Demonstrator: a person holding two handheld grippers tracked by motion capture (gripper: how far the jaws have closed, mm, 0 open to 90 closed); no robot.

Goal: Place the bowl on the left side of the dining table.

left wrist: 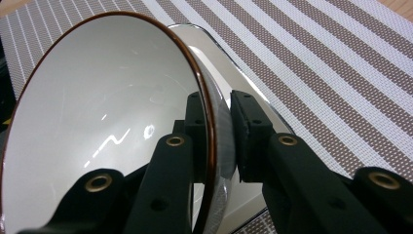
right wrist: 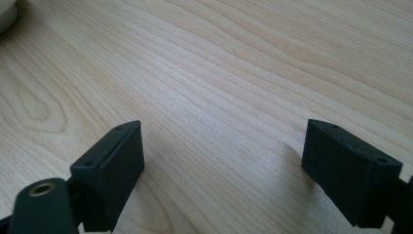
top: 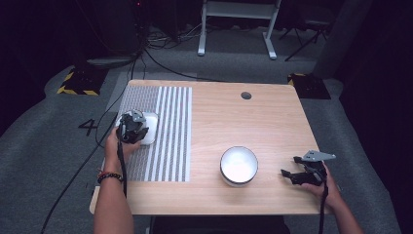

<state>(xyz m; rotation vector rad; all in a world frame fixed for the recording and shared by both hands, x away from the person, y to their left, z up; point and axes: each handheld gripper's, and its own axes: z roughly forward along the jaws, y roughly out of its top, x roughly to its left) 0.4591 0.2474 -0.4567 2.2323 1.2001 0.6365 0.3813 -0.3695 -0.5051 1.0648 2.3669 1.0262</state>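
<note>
Dark floor and cables ring a pale wooden worktop (top: 253,126), and on its left half lies a striped woven mat (top: 168,136). Over that mat the left gripper (top: 132,127) has a bowl with a brown rim (left wrist: 92,112) tipped up on edge. In the left gripper view the jaws are pinched nearly together, one pad inside the white glazed hollow and the other against the outer wall, so the rim runs straight up between them. Just beyond the jaws, under the tilted bowl, sits a shallow white square dish (left wrist: 229,73) with a shiny lip, resting on the mat; the bowl's lower edge is down inside or against it, though the exact contact is hidden. The person's left hand (top: 117,146) wraps the handle from below.

Over to the right gripper (top: 290,174): it is held low above bare wood near the worktop's front right corner, jaws spread wide with nothing between them but grain. A second white bowl with a dark rim (top: 238,165) stands upright ahead of its tips, close by, not touching.
</note>
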